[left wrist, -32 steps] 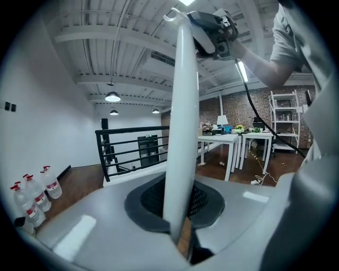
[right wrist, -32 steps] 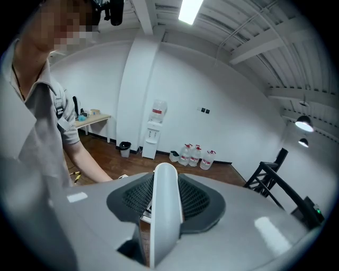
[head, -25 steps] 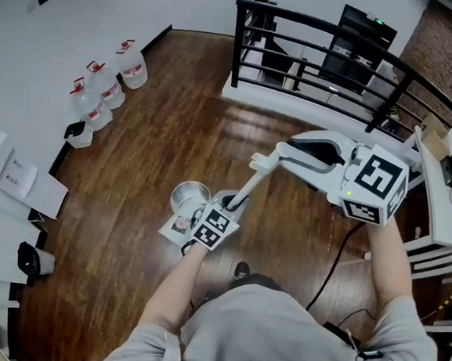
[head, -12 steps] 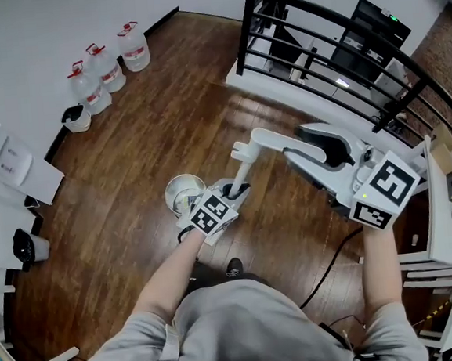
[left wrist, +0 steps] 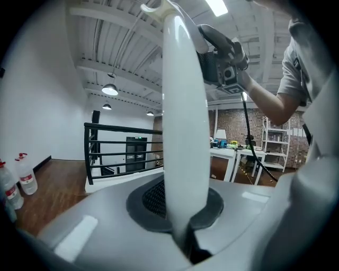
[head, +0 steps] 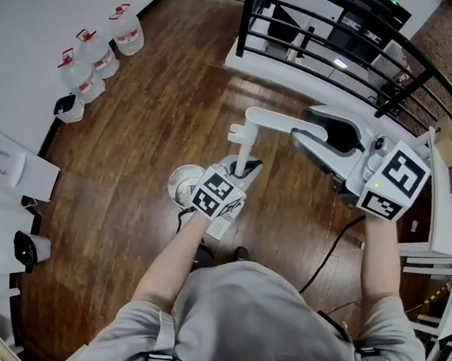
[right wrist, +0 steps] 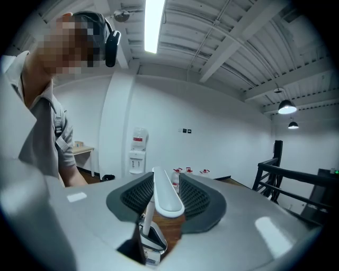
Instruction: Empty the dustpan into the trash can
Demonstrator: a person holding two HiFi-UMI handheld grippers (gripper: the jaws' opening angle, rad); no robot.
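A white long-handled dustpan stands in front of me. Its shaft (head: 242, 152) rises from my left gripper (head: 241, 171), which is shut on it low down. The bent top grip (head: 272, 121) runs right into my right gripper (head: 304, 133), shut on it. A corner of the pan (head: 218, 229) peeks out below the left gripper's marker cube. The round silver trash can (head: 181, 184) sits on the floor just left of that cube. In the left gripper view the shaft (left wrist: 183, 106) fills the jaws of the left gripper (left wrist: 184, 219). In the right gripper view the grip (right wrist: 161, 185) lies between the right gripper's (right wrist: 168, 209) pads.
Wooden floor all round. A black railing (head: 332, 41) runs along the far right. Water bottles (head: 93, 50) and a small bin (head: 66, 108) stand by the left wall. A black cable (head: 327, 253) trails near my right side. White shelving (head: 442, 220) is at the right edge.
Both grippers have carried the handle toward the railing, and the shaft now stands steeper. The left gripper's cube has come level with the trash can's right side.
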